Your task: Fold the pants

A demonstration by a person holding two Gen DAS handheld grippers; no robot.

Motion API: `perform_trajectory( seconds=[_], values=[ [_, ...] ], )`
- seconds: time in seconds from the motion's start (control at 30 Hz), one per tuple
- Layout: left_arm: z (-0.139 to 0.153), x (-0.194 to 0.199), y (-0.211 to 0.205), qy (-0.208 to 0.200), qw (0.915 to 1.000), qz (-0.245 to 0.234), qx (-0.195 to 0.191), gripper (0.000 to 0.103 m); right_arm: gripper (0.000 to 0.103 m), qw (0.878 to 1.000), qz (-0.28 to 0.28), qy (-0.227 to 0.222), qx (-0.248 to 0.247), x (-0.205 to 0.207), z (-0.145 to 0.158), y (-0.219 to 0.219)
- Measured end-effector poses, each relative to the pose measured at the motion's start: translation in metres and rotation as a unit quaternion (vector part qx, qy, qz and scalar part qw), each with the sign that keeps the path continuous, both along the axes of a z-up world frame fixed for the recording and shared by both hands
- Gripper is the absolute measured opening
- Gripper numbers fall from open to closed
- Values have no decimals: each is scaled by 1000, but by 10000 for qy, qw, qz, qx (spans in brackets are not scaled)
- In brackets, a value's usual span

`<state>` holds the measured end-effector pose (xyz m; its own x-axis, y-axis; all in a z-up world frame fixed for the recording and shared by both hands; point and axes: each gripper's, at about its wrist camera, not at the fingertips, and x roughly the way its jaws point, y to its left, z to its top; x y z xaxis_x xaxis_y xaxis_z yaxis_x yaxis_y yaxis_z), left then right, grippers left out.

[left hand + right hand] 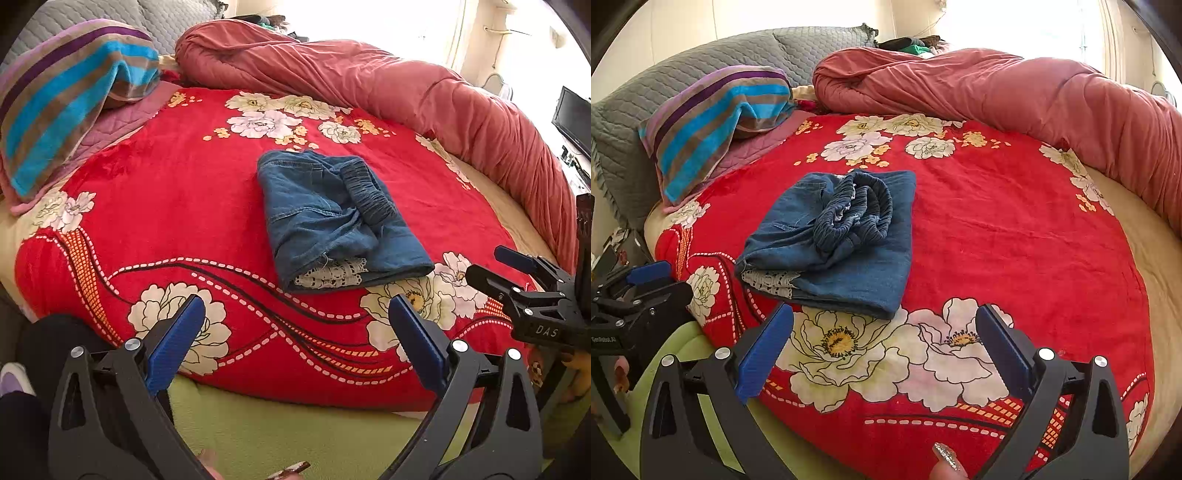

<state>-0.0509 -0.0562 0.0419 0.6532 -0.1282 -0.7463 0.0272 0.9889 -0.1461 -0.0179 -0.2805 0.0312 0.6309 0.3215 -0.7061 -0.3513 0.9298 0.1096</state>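
Observation:
The blue denim pants (332, 218) lie folded into a compact bundle on the red flowered blanket (177, 206), with the elastic waistband on top and white lace trim showing at the near edge. They also show in the right wrist view (838, 240). My left gripper (295, 314) is open and empty, held back above the blanket's near edge, short of the pants. My right gripper (884, 325) is open and empty, just short of the bundle's near edge. The right gripper also shows at the right of the left wrist view (487, 266).
A rolled pink quilt (388, 81) curves along the back and right of the bed. A striped towel (62, 99) lies on a pillow at the back left, against grey cushions (701, 59). A green sheet (295, 432) shows below the blanket's near edge. A dark screen (572, 122) stands far right.

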Motion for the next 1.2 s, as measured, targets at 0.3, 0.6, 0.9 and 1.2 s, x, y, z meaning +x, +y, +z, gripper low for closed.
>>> perform_trajectory(
  seconds=[0.3, 0.6, 0.9, 1.2],
  values=[
    [2, 0, 1, -20, 10000, -1, 13, 93, 98, 10000, -31, 22, 8, 0, 0, 0],
    [2, 0, 0, -12, 10000, -5, 13, 93, 98, 10000, -45, 24, -21, 2, -1, -2],
    [5, -1, 1, -10, 10000, -27, 61, 93, 98, 9999, -121, 35, -81, 6, 0, -4],
    [3, 0, 3, 16, 10000, -82, -4, 93, 98, 9997, -197, 49, -130, 11, -1, -5]
  ],
)
